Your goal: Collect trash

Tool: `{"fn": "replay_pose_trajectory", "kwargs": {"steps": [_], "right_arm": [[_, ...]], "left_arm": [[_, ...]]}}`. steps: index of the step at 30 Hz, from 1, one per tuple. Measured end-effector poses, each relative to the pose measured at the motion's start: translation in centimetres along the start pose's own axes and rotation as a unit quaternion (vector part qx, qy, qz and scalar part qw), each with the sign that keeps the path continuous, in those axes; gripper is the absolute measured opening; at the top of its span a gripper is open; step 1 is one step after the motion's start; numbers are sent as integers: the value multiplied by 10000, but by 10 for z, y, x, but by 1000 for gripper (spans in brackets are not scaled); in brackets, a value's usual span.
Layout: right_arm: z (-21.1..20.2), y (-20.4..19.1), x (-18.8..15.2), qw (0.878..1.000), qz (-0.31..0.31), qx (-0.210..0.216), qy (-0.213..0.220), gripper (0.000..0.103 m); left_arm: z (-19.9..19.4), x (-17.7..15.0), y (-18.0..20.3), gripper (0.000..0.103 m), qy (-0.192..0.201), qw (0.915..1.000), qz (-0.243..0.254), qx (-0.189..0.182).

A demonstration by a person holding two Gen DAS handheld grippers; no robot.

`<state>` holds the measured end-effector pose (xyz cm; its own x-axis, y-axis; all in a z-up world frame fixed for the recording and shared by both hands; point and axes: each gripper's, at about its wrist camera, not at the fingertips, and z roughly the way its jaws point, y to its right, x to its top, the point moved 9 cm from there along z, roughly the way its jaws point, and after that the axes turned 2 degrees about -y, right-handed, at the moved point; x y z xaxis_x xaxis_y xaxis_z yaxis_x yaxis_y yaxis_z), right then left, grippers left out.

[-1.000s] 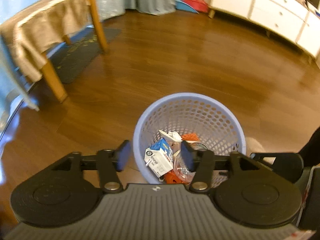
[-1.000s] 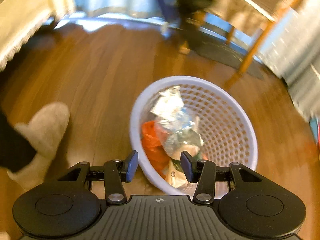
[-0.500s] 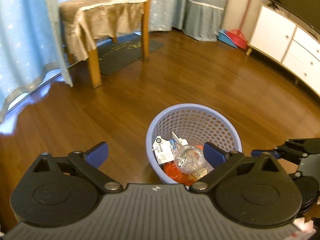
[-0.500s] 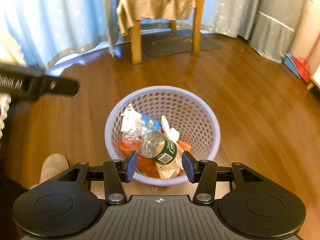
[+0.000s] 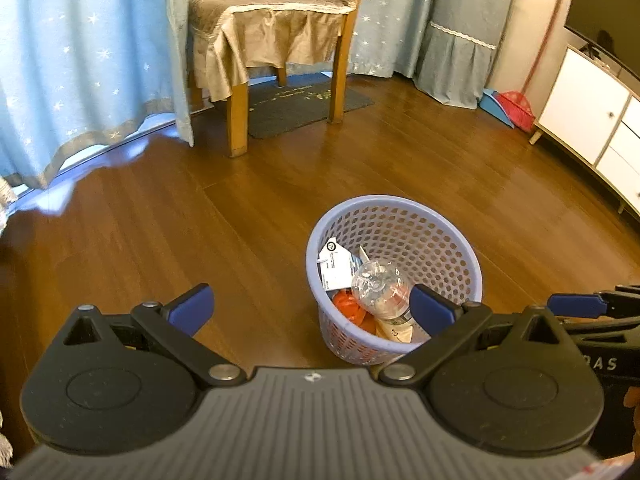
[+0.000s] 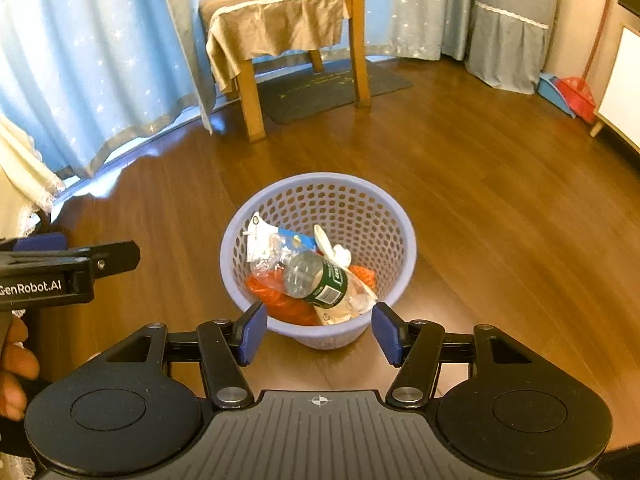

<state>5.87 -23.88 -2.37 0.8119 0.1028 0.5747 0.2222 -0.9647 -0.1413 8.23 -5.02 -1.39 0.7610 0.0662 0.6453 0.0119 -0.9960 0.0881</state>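
We see a purple basket [image 6: 404, 236] standing on the brown wood floor [image 6: 500, 208], near a chair [image 6: 280, 28] with a tan cover. The trash is inside it: a clear bottle [image 6: 316, 278], a white and blue pack [image 6: 264, 240] and some orange bits [image 6: 280, 300]. Our left gripper [image 5: 310, 304] is spread as wide as it goes and holds nothing. Our right gripper [image 6: 318, 334] is opening, about half way, and nothing is between its blue pads [image 6: 253, 332]. Both grippers are up above the basket.
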Motion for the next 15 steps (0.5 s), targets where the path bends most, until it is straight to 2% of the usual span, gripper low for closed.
{"fn": "replay_pose_trajectory", "kwargs": {"steps": [6,9,15], "right_arm": [[-18,1,-2,9999,106,5,40,56],[-18,-1,-3,9999,138,-5,9,56],[-17,-3,-9,9998,155,-4,-81,56]], "left_arm": [[-6,-12,-1,102,-213,9996,-113,163],[-5,-18,2,102,-376,9991,-102,154],[-8,-32,5,102,-404,9991,-61,85]]}}
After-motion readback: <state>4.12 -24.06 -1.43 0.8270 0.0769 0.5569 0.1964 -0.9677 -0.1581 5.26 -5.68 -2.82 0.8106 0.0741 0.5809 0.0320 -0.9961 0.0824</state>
